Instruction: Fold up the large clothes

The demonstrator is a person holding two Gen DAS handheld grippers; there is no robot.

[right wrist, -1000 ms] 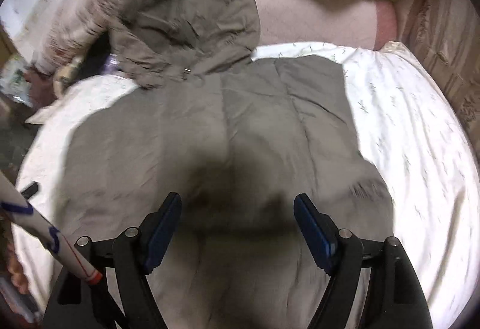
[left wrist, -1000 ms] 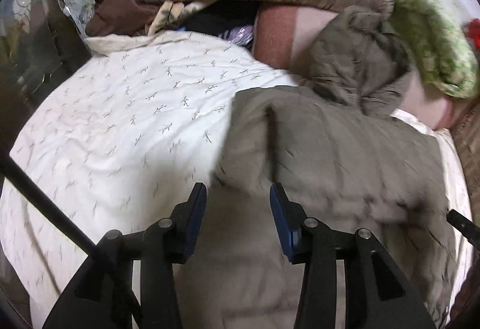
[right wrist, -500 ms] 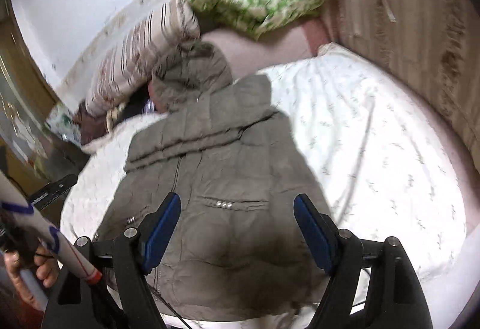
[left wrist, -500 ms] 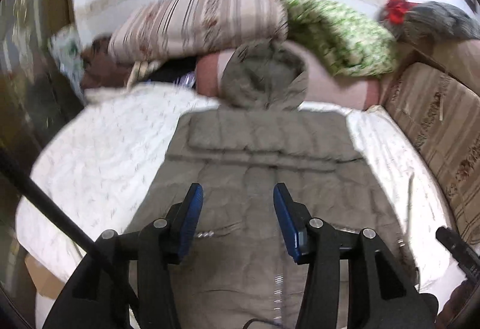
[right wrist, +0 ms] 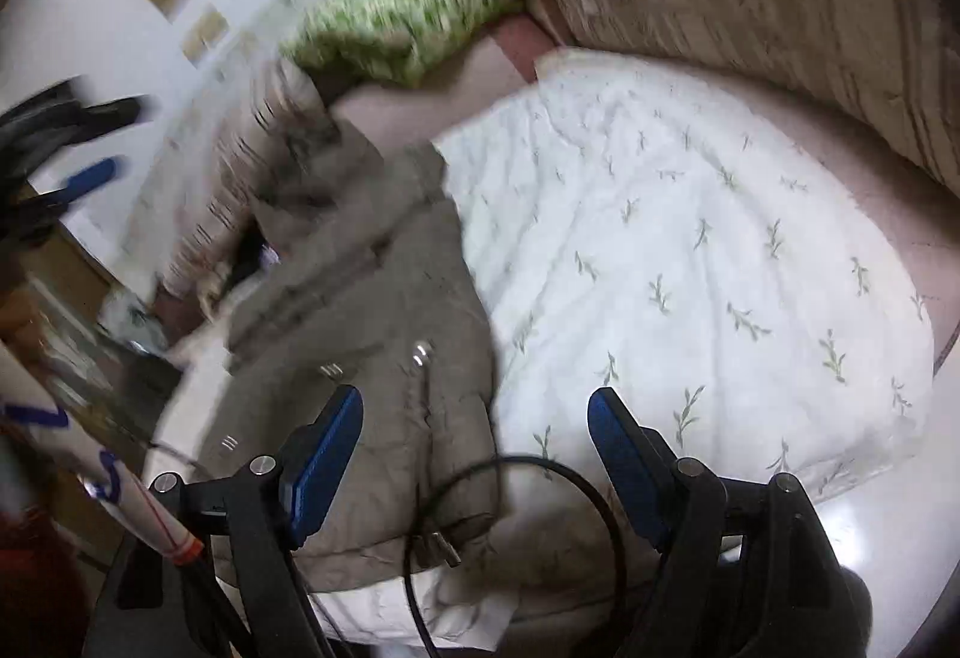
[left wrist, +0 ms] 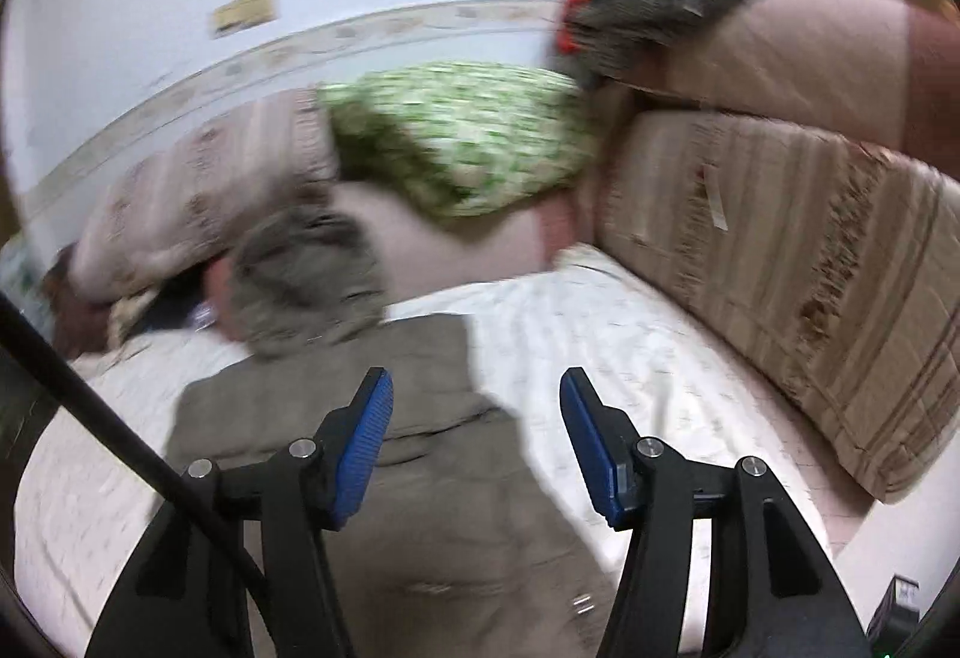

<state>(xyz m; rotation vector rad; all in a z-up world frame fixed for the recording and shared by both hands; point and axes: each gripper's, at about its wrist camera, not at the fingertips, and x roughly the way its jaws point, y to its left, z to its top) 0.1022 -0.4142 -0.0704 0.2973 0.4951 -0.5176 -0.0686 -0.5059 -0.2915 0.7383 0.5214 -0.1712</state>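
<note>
An olive hooded padded jacket [left wrist: 336, 406] [right wrist: 372, 310] lies flat on a white leaf-print quilt [left wrist: 600, 334] [right wrist: 690, 250], its hood [left wrist: 300, 286] toward the pillows. In the left wrist view my left gripper [left wrist: 477, 436] hovers above the jacket's right edge; its jaws are opening and nothing is between the blue pads. It also shows blurred at the far left of the right wrist view [right wrist: 78, 159]. My right gripper [right wrist: 474, 454] stands open over the jacket's near right corner, holding nothing. A black cable [right wrist: 516, 526] loops between its fingers.
A striped pillow [left wrist: 198, 214], a green patterned pillow [left wrist: 456, 141] and a pink bolster [left wrist: 462, 250] pile up at the head. A striped beige cushion [left wrist: 780, 286] lines the right side. A white pole with blue marks [right wrist: 90, 472] crosses the lower left.
Both views have pulled back and swung right, so the jacket now sits lower left and the right cushion shows. The left jaws have widened. The jacket has stayed flat.
</note>
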